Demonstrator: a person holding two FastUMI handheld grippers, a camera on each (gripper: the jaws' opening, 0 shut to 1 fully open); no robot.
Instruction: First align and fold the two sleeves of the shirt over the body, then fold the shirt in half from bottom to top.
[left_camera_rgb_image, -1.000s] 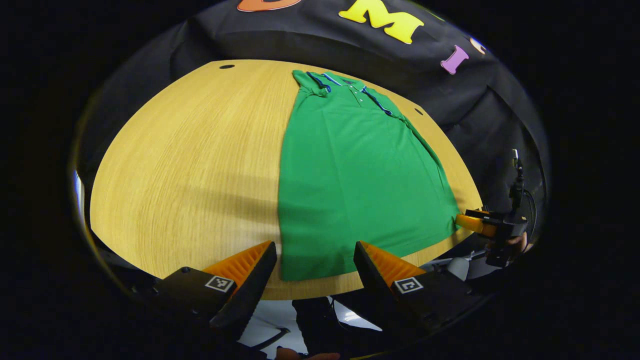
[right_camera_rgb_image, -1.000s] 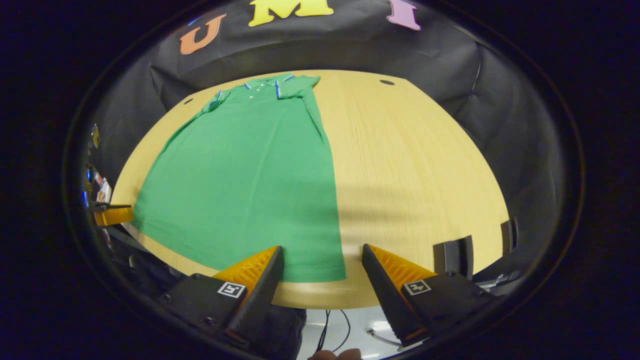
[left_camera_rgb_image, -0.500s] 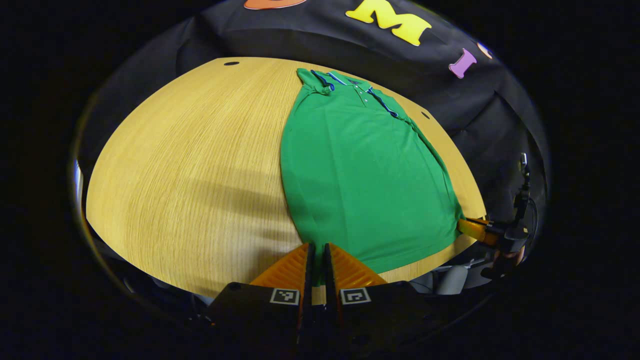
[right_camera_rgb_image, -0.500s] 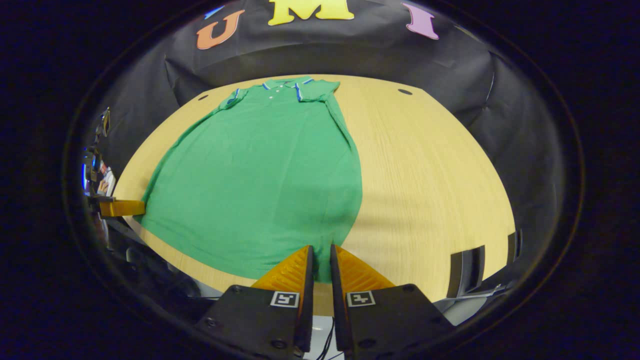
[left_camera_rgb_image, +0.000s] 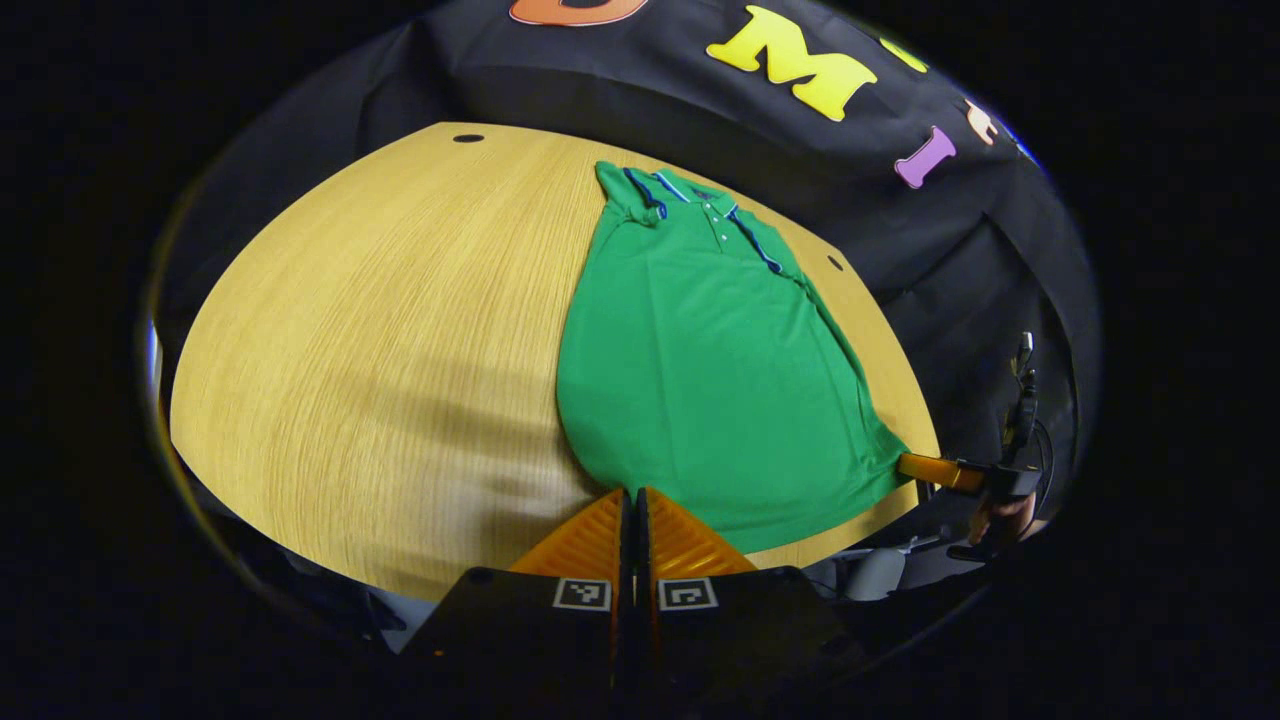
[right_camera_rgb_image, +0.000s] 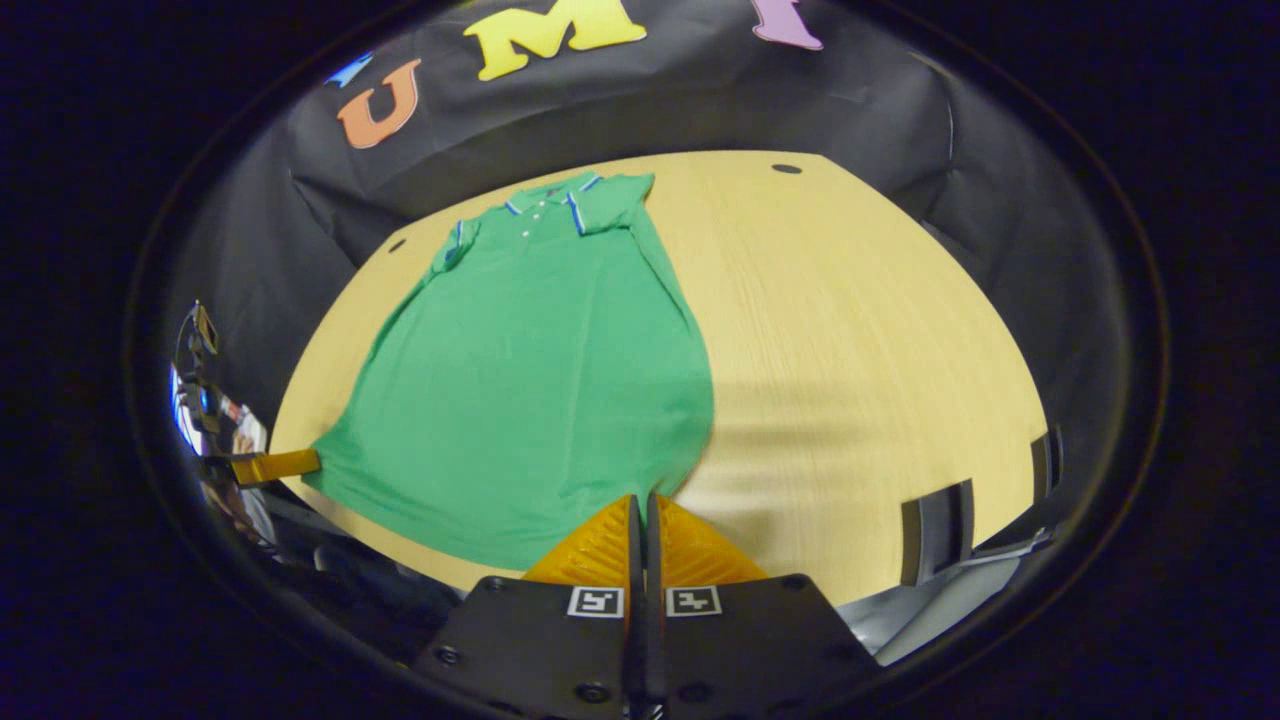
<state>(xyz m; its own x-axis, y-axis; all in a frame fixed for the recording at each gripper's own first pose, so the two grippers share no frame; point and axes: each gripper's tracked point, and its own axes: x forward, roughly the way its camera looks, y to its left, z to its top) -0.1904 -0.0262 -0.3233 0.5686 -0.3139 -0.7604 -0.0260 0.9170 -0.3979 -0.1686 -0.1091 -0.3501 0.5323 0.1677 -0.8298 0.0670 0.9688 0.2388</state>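
A green polo shirt (left_camera_rgb_image: 700, 350) lies flat on the wooden table (left_camera_rgb_image: 380, 330), collar at the far end and both sleeves folded in over the body. In the left gripper view my left gripper (left_camera_rgb_image: 630, 497) is shut on the near left corner of the shirt's hem. The right gripper (left_camera_rgb_image: 935, 470) pinches the other hem corner at the table's right edge. In the right gripper view the shirt (right_camera_rgb_image: 540, 370) runs away from my right gripper (right_camera_rgb_image: 641, 502), which is shut on the near right hem corner. The left gripper (right_camera_rgb_image: 280, 464) holds the far corner there.
Bare table (right_camera_rgb_image: 860, 340) spreads right of the shirt in the right gripper view, and left of it in the left gripper view. Small dark holes (left_camera_rgb_image: 468, 138) (left_camera_rgb_image: 834, 262) mark the table's far side. Dark chair parts (right_camera_rgb_image: 935, 525) stand past its near right edge.
Both grippers went from open, straddling the hem corners, to shut on them. The hem now pulls into points at the fingers and the near edge curves inward.
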